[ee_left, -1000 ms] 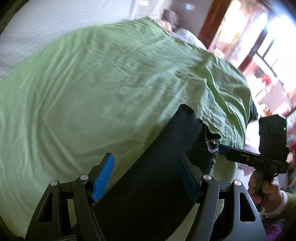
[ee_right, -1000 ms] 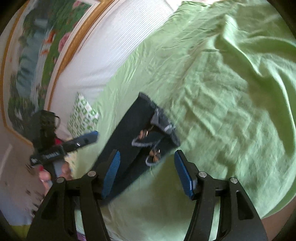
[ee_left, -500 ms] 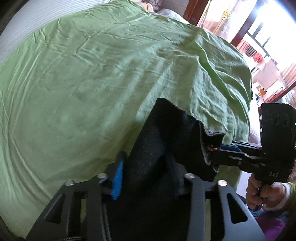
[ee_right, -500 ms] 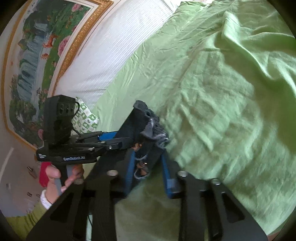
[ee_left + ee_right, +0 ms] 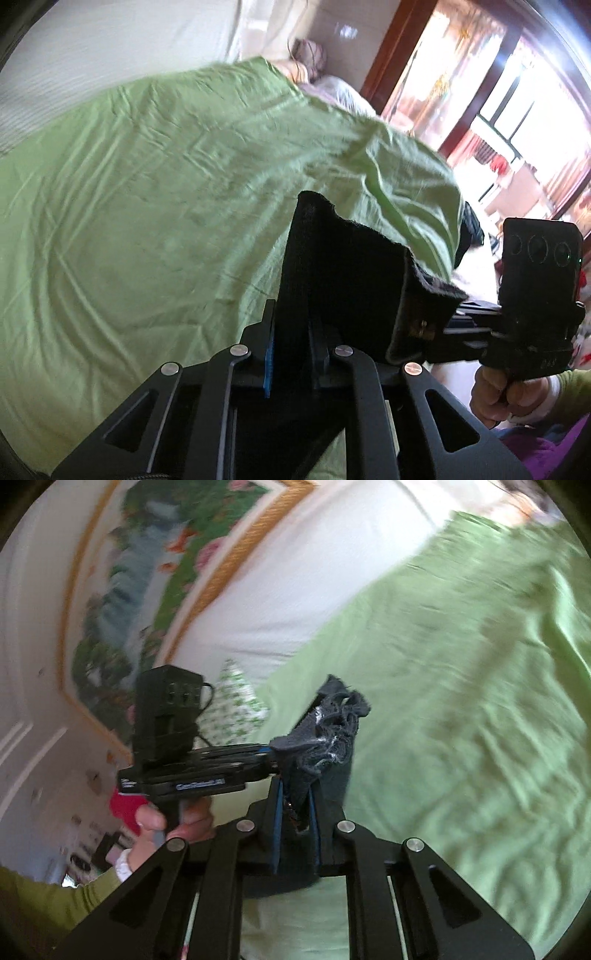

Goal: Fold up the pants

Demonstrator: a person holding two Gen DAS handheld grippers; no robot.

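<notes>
The dark pants (image 5: 343,266) are lifted off the green bed sheet (image 5: 147,221). My left gripper (image 5: 291,332) is shut on one corner of their edge. My right gripper (image 5: 295,805) is shut on the frayed corner of the pants (image 5: 332,723). In the left wrist view the right gripper (image 5: 443,325) clamps the cloth at the right. In the right wrist view the left gripper (image 5: 269,753) clamps it from the left. The cloth is stretched between the two grippers and the rest hangs below, hidden.
The green sheet (image 5: 461,701) covers the whole bed. A white headboard wall (image 5: 295,590) and a framed painting (image 5: 147,572) stand behind. A green patterned pillow (image 5: 232,701) lies at the head. Pillows (image 5: 314,66) and a bright window (image 5: 517,110) show at the far side.
Both grippers went from open around the pants' edge to shut on it, then lifted it off the sheet. The views tilted upward.
</notes>
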